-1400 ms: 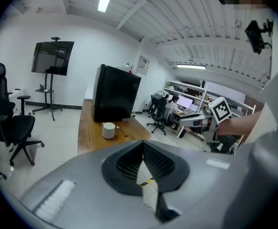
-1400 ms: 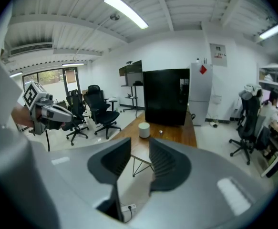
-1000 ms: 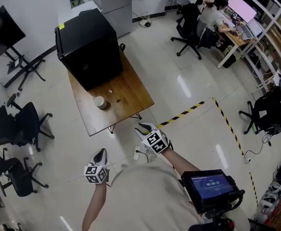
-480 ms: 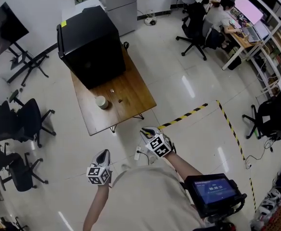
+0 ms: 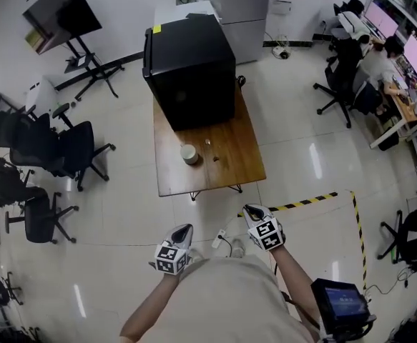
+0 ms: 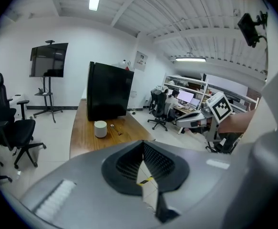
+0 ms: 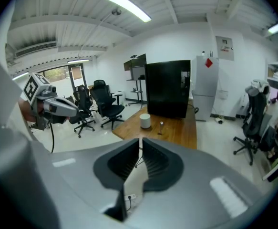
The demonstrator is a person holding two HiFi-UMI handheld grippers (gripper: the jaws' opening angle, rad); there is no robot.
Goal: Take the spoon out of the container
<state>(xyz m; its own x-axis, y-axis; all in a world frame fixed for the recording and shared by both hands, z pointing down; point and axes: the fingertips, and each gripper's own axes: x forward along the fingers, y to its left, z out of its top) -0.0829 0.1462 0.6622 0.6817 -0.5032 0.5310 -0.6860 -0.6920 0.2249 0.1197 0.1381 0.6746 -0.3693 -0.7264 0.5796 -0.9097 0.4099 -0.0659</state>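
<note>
A white cylindrical container [image 5: 189, 153] stands on the wooden table [image 5: 244, 164], in front of a big black box [image 5: 194, 70]. Just right of it a small spoon-like piece [image 5: 208, 143] lies on the wood; the container [image 7: 145, 120] and that piece [image 7: 161, 125] also show in the right gripper view. Both grippers hang over the floor, well short of the table. My left gripper [image 5: 184, 228] is shut and empty, its jaws meeting in its own view [image 6: 142, 142]. My right gripper [image 5: 251, 209] has just been closing and is shut, with nothing between its jaws [image 7: 140, 140].
Black office chairs [image 5: 58, 148] stand left of the table. Yellow-black tape [image 5: 305, 202] marks the floor to the right. A power strip [image 5: 217, 239] lies on the floor between the grippers. A person sits at desks [image 5: 401, 91] at the far right. A screen on a stand [image 5: 61, 13] is at the back left.
The head view has swung so the table now sits near the middle. Both grippers have shifted along with it, still over the floor. The right gripper's jaws have drawn together.
</note>
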